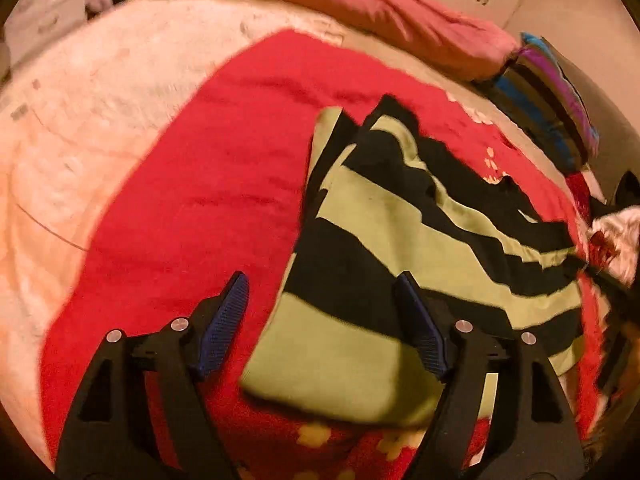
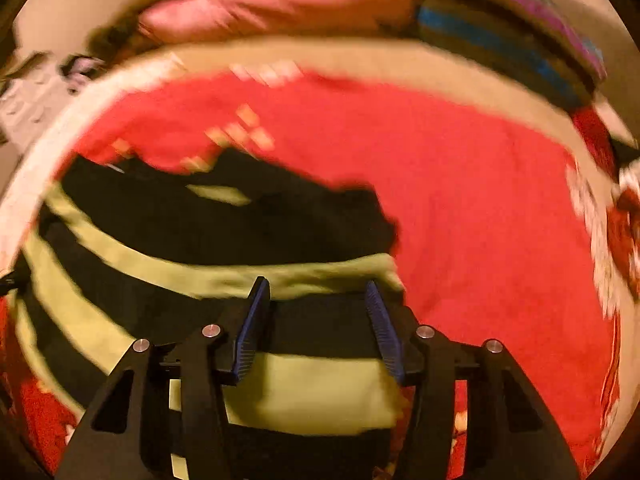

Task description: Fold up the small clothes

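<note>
A green-and-black striped garment lies folded on a red blanket. My left gripper hovers open over its near left edge. One finger is above the cloth, the other above the blanket, and nothing is pinched. In the right wrist view the same garment fills the lower left. My right gripper stands open just over its right end, above a green stripe. Its blue pads are apart and no cloth is pressed between them. That view is blurred.
The red blanket covers a cream bed sheet. A pink pillow and a blue, purple and black striped cushion lie along the far edge. More cloth sits at the right edge.
</note>
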Tool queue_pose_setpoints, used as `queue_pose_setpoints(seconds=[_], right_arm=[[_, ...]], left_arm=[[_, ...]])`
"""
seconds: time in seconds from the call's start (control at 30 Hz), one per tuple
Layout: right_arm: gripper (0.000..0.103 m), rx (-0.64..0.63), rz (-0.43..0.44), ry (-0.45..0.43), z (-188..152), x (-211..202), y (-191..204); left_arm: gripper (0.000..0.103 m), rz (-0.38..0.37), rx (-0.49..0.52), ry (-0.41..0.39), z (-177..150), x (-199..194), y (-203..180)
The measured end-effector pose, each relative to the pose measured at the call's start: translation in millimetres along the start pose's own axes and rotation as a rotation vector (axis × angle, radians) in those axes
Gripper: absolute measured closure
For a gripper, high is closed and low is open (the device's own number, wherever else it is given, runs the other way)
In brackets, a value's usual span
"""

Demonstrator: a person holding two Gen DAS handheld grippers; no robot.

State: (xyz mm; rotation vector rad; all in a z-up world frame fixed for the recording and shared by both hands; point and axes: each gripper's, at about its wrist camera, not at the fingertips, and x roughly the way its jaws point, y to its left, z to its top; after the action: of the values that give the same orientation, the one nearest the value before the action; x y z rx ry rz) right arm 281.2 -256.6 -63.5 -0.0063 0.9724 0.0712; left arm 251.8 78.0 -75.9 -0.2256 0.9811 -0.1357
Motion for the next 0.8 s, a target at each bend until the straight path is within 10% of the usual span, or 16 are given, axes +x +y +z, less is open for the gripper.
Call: queue_pose_setpoints(seconds=[0.47, 0.8], right_arm=[[0.05, -0.314, 0.208, 0.035, 55, 18, 139], [0.05, -0.364, 0.153, 0.101, 85, 70, 203]], left_arm=[[0.035, 0.012, 0.08, -0.052, -30, -30, -18], [0.03, -0.027, 0.083, -0.038, -34, -24, -8]])
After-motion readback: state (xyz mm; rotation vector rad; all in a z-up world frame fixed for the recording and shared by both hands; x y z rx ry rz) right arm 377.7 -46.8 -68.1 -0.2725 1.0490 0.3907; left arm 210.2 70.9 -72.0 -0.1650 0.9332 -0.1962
